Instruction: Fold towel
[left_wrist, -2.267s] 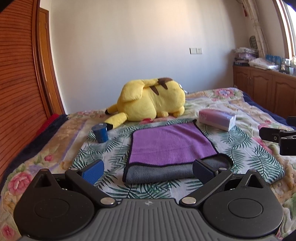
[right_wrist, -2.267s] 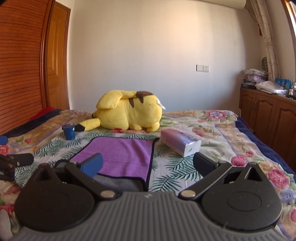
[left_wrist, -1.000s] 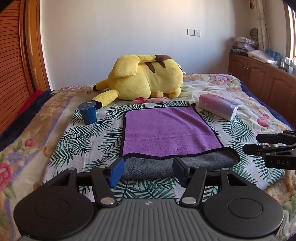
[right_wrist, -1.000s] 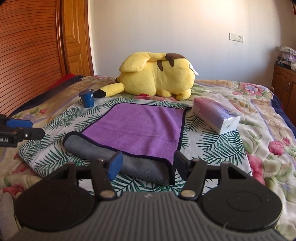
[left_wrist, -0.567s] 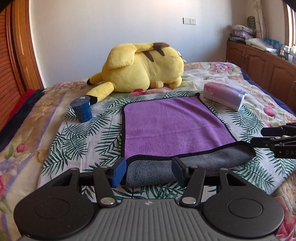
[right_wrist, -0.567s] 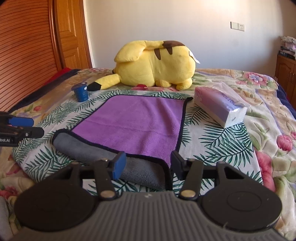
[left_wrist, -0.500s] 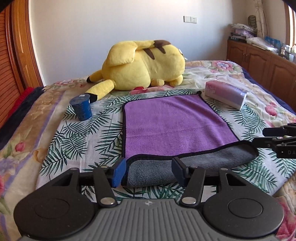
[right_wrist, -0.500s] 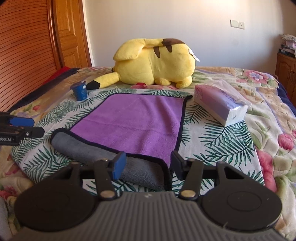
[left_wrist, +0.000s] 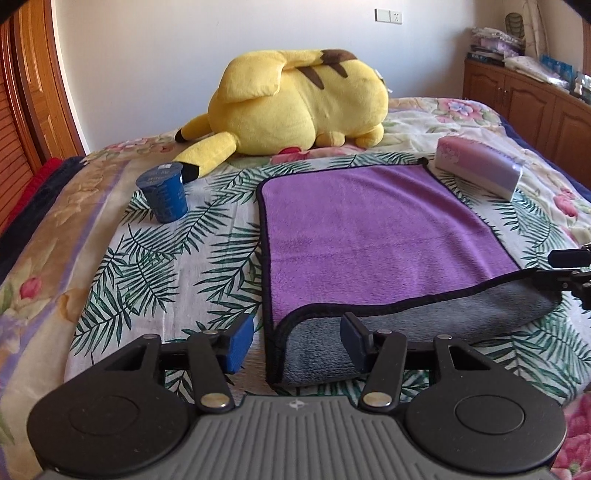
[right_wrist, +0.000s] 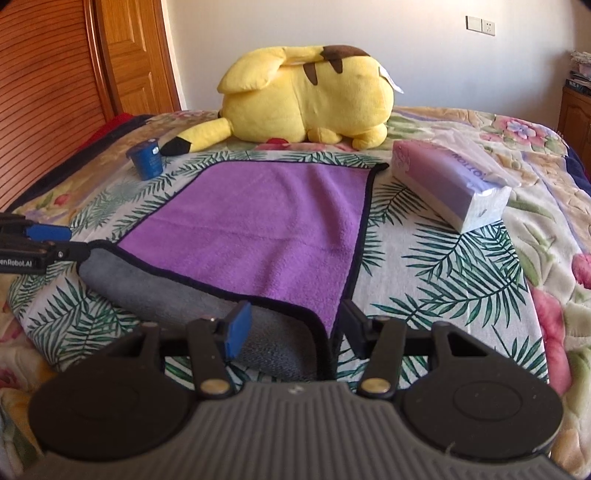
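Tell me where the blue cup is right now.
The blue cup stands upside down on the bedspread, left of the purple towel in both views, just in front of the yellow plush toy's tail.

One towel (left_wrist: 373, 236), one cup (left_wrist: 164, 194), one plush (left_wrist: 295, 107).

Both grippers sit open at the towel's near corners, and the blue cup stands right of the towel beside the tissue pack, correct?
Not quite. In the left wrist view the blue cup stands left of the towel, by the plush's tail; only the tissue pack lies on the right.
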